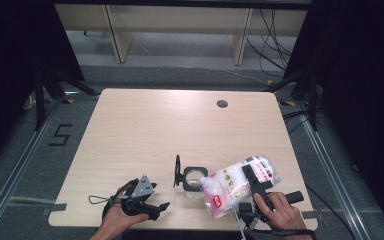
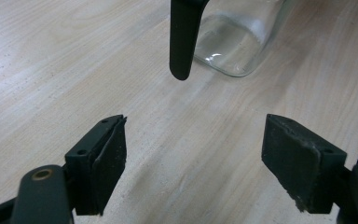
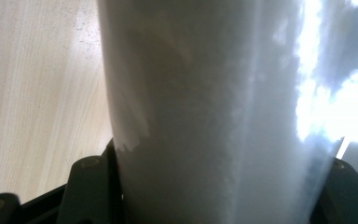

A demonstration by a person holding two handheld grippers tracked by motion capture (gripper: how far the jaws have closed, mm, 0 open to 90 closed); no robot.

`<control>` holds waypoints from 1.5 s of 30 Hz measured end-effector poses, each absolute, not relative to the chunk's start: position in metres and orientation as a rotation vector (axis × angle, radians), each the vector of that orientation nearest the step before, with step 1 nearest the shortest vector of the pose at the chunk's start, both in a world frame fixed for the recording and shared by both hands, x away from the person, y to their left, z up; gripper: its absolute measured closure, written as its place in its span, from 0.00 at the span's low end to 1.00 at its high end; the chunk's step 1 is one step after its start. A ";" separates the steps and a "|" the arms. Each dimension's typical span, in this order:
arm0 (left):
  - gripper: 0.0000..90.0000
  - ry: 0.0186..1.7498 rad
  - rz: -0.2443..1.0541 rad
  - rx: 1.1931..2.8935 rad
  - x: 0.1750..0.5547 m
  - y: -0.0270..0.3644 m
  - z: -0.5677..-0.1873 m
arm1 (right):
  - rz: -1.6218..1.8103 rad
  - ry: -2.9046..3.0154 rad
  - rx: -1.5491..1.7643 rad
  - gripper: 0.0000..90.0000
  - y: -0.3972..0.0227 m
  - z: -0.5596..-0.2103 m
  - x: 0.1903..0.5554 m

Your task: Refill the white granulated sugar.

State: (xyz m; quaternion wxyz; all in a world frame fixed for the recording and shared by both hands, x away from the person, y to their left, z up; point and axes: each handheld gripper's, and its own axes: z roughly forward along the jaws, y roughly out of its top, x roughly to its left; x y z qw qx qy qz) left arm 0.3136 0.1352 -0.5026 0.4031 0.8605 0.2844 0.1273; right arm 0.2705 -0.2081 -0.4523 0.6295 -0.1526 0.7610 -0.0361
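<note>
Pale wood table, one, with one round hole near far right edge. Counted on it: one clear glass jar with black hinged lid flipped up at its left side, one plastic bag of white powder with red labels. Two grippers, one per hand.

Left gripper sat near front-left edge of table, grey three-cornered plate on top, held by left hand. Jaws stood wide apart with nothing between them, just bare wood. Pointed toward jar, still apart from it.

Right gripper lay over the bag, right hand on the handle at front-right of table. Bag tilted, upper end raised toward far right, lower end down beside jar, touching or nearly so; couldn't tell which.

High view gave layout: jar between the two grippers, bag directly right of jar, floor mark "5" left of table, cables on floor at right.

Left gripper view added close detail: both jaw pads spread wide, rounded clear base of jar just ahead, black lid edge hanging in front of it.

Right gripper view added grip itself: bag clamped between the jaws, white grainy contents pressed against the film, bright glare at right, strip of table at left.
</note>
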 end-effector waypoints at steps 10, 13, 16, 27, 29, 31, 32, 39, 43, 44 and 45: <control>0.24 0.736 0.311 2.167 0.313 0.134 -0.503 | -0.086 1.743 -0.331 0.46 -0.209 -0.451 0.272; 0.24 0.736 0.311 2.167 0.313 0.134 -0.503 | -0.130 1.718 -0.393 0.46 -0.207 -0.446 0.273; 0.24 0.706 0.326 2.184 0.314 0.135 -0.503 | -0.081 1.738 -0.332 0.46 -0.206 -0.448 0.273; 0.24 0.735 0.311 2.168 0.313 0.134 -0.503 | -0.113 1.734 -0.353 0.46 -0.204 -0.447 0.273; 0.24 0.736 0.310 2.168 0.313 0.134 -0.503 | -0.117 1.733 -0.363 0.46 -0.204 -0.447 0.273; 0.24 0.736 0.310 2.167 0.313 0.134 -0.503 | -0.104 1.734 -0.360 0.46 -0.204 -0.449 0.274; 0.24 0.736 0.310 2.167 0.313 0.134 -0.503 | -0.102 1.735 -0.360 0.46 -0.204 -0.449 0.274; 0.24 0.736 0.310 2.166 0.313 0.134 -0.503 | -0.029 1.750 -0.318 0.46 -0.207 -0.450 0.276; 0.24 0.737 0.309 2.166 0.313 0.134 -0.503 | -0.007 1.747 -0.307 0.46 -0.209 -0.450 0.277; 0.24 0.736 0.309 2.166 0.313 0.134 -0.503 | -0.005 1.748 -0.304 0.46 -0.209 -0.451 0.277; 0.24 0.735 0.310 2.167 0.313 0.134 -0.503 | -0.021 1.760 -0.300 0.46 -0.209 -0.450 0.276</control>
